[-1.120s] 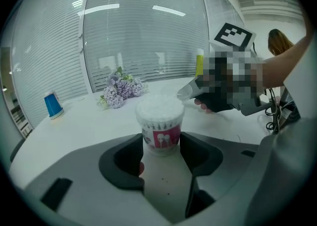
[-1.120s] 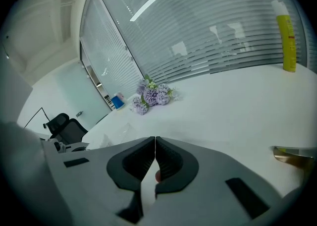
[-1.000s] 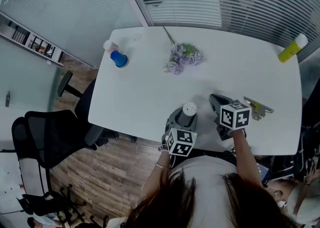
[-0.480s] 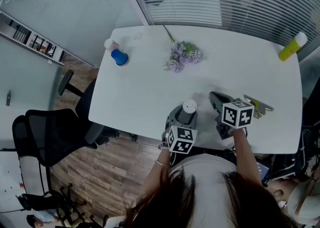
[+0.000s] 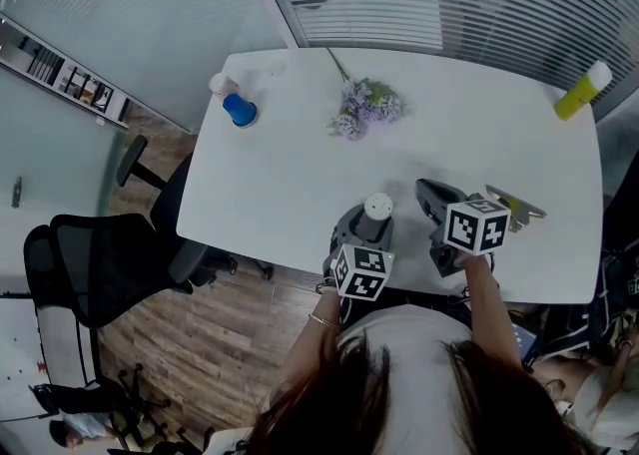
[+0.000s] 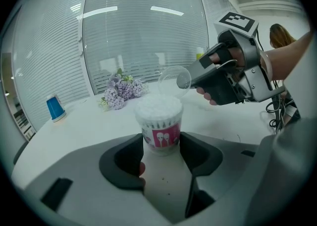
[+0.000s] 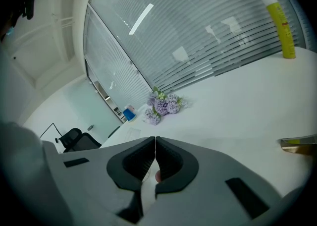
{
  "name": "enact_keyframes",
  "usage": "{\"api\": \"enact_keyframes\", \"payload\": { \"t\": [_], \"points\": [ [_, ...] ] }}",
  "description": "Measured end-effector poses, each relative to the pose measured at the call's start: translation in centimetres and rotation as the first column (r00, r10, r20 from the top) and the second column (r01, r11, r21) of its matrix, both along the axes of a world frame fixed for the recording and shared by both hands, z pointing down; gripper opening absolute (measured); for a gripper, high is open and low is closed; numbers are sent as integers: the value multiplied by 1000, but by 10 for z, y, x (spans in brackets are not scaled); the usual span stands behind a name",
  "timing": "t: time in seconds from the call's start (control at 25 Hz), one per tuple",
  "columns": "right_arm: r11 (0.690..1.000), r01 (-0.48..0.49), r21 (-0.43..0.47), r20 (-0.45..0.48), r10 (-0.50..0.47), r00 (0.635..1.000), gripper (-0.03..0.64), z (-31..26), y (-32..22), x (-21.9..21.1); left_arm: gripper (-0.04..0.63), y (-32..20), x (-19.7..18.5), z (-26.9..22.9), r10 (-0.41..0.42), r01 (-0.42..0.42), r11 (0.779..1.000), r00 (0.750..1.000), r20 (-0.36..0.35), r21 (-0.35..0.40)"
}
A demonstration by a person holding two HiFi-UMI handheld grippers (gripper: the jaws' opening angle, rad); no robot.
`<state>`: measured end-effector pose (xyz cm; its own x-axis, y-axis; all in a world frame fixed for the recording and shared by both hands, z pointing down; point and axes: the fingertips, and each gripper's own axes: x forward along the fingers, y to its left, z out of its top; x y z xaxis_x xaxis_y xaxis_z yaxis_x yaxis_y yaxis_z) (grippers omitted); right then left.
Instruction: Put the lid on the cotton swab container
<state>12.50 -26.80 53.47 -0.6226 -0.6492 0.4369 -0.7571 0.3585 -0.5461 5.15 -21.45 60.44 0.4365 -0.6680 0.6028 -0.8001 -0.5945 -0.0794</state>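
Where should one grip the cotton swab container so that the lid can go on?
Low on its round wall, from the side, as the left gripper does: the container stands upright, and its swab-filled top must stay free for the lid.

You hold two grippers: the left gripper (image 6: 160,143) and the right gripper (image 7: 155,141). You have one table (image 5: 290,184), one cotton swab container (image 6: 159,121), one clear lid (image 6: 174,78), one bunch of purple flowers (image 5: 365,108), one blue cup (image 5: 240,111) and one yellow bottle (image 5: 582,94).
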Motion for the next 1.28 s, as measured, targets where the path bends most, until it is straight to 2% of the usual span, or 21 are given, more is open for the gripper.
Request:
{"api": "enact_keyframes", "payload": {
  "t": [0.44,1.28],
  "points": [
    [1000,6,21,55,-8,998,29,-15,2,-12,245,0,1,-1,2,-2,1000,1000,-3,-4],
    [995,93,34,71,-95,993,29,-25,11,-46,245,1,3,-2,12,-12,1000,1000,-4,0]
  ]
}}
